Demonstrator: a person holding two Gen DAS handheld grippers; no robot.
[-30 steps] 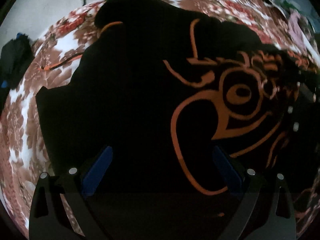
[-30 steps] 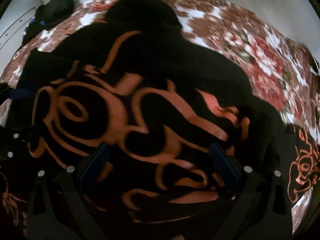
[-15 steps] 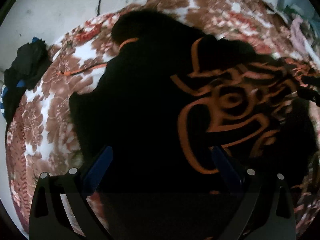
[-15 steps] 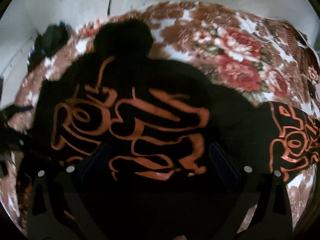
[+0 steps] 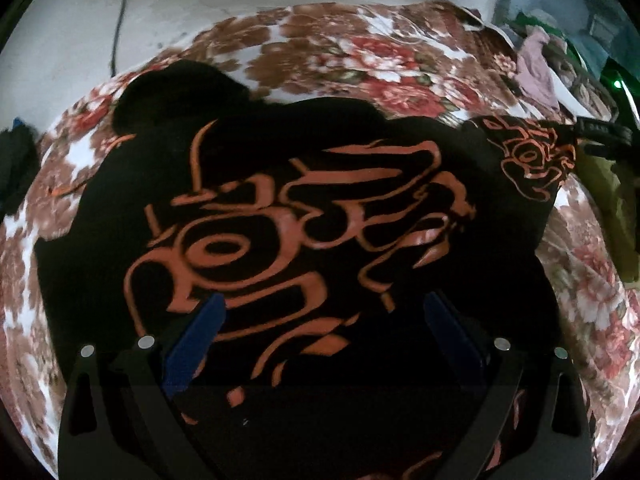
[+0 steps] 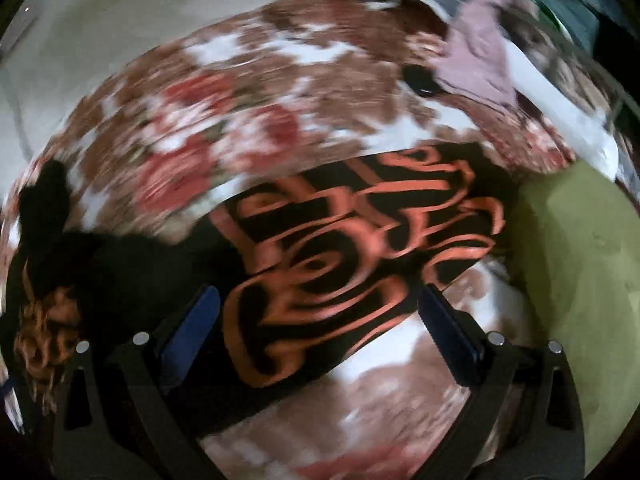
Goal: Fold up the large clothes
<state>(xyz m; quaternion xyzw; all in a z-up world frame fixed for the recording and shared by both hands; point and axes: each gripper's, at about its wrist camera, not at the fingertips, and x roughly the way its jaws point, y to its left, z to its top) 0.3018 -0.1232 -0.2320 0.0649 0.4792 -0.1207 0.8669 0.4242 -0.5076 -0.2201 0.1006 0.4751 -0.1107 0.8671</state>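
Black garment (image 5: pixel 280 216) with orange swirl print lies spread on the floral bedspread (image 5: pixel 360 48), body mostly flat. Hood-like dark lump sits toward the far-left edge of the bedspread in the left wrist view. One printed sleeve (image 5: pixel 528 160) extends out toward the right edge of the bedspread. Orange drawcord (image 5: pixel 68 189) trails off the garment onto the bedspread at left.

Left gripper (image 5: pixel 322 320): hovering over the near part of the garment's printed body, jaws spread wide, nothing between the blue pads (image 5: pixel 196 340). Can't tell whether it touches the fabric.

Right gripper (image 6: pixel 318 316): wide open too, empty, positioned over the printed sleeve (image 6: pixel 360 256), which runs diagonally across the bedspread (image 6: pixel 240 120). That view is motion-blurred, so contact is unclear.

Right of the sleeve: an olive-green cloth (image 6: pixel 580 264), just beside the sleeve end. Far right corner of the bedspread: a mauve cloth (image 6: pixel 476 64) with a small black object (image 6: pixel 418 78) next to it. Dark clothing heap (image 5: pixel 14 160) off the left edge.
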